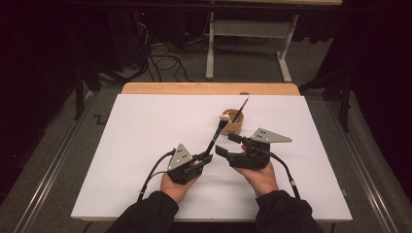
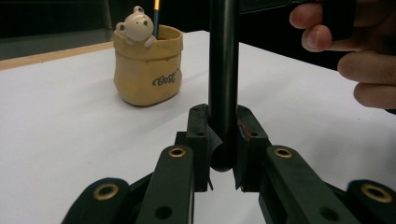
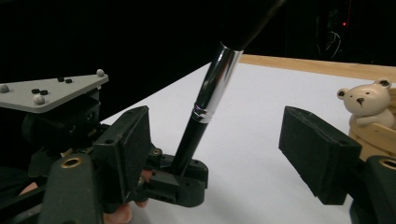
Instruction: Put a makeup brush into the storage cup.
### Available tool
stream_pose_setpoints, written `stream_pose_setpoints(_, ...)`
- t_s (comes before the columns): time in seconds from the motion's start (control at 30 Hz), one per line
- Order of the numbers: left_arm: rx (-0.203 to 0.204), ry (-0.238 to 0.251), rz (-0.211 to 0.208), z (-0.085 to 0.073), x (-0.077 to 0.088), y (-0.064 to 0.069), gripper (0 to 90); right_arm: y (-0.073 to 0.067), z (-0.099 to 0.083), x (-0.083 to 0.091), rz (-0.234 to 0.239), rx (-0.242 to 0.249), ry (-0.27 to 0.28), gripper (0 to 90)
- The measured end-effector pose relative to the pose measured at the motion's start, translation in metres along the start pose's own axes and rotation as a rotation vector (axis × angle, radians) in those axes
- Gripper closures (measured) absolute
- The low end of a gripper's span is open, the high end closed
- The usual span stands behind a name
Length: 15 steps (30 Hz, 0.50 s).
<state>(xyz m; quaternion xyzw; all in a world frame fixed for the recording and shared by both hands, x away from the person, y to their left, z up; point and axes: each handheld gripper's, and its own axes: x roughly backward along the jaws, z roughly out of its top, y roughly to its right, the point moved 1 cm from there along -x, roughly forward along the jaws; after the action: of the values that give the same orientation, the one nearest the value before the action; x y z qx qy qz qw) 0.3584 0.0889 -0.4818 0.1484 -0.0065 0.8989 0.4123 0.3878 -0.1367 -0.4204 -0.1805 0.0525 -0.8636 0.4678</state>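
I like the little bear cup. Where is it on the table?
In the high view the bear cup stands on the white table, toward the far edge, right of middle, just beyond the brush held by the left gripper.

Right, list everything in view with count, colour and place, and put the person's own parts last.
Makeup brush: one, black handle with silver ferrule, rising at a slant from the left tool.
Bear pot: one, tan, on the sheet beyond the brush, a pencil standing in it.
Sheet: one, white, covering the table.
Table: one, wooden edge at the far side.
Left tool: one, black, shut on the brush handle.
Right tool: one, black, open beside the brush.
Hands: two, under the tools.
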Motion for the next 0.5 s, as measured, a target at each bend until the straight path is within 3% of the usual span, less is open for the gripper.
stream_pose_setpoints(0.5,-0.001,0.001,-0.013,-0.004,-0.006,0.012,79.0,0.001,-0.005,-0.001,0.029,-0.074,0.047,42.6)
